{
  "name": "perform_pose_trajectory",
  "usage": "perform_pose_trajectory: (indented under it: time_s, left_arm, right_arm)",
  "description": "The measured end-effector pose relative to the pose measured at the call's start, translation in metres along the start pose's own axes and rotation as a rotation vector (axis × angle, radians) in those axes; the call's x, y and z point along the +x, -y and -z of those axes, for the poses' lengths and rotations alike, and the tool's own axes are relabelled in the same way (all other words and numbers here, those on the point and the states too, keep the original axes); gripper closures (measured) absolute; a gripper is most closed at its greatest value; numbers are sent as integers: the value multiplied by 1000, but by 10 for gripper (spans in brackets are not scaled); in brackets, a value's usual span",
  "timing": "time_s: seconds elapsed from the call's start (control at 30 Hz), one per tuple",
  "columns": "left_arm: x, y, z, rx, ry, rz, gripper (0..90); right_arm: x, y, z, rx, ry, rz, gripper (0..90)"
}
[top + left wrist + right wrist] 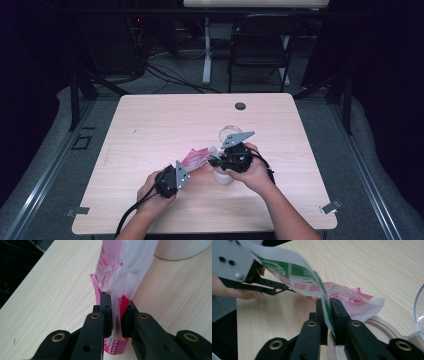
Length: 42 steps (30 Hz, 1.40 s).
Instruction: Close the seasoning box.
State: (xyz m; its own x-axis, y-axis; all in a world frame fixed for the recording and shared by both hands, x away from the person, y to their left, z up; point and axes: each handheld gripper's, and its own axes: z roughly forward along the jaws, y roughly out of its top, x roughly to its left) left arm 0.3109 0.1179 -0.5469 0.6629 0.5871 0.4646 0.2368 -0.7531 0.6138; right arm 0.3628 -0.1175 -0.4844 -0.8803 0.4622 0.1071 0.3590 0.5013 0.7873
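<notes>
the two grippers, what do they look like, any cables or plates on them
Both are black. The left gripper and right gripper each carry a grey three-cornered plate with small holes. A black cable trails from each. Up close, the fingers are flat black bars on linked arms with brass-ringed pivots. The person's forearms are bare, with no sleeves in view.
</notes>
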Motion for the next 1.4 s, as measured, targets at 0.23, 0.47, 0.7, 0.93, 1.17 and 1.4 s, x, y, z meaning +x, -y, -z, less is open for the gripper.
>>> perform_pose_trajectory:
  time_s: [0.23,0.47,0.7,0.93,1.17,1.4]
  left_arm:
    - [3,4,-4,2,42,49,838]
    - [14,12,-6,-23,92,149,846]
    - [25,20,-7,-54,148,256,848]
    - [37,25,-10,-77,196,356,849]
    - [46,27,-13,-98,231,427,850]
    - [54,32,-13,-119,262,494,851]
  right_arm:
    - [2,-3,4,-32,-23,2,728]
    - [4,-7,13,-122,-39,-8,582]
    - [4,-11,20,-177,-19,24,518]
    - [4,-9,30,-198,-11,10,519]
    - [1,-5,43,-232,2,-15,524]
    - [-8,0,51,-257,20,-52,527]
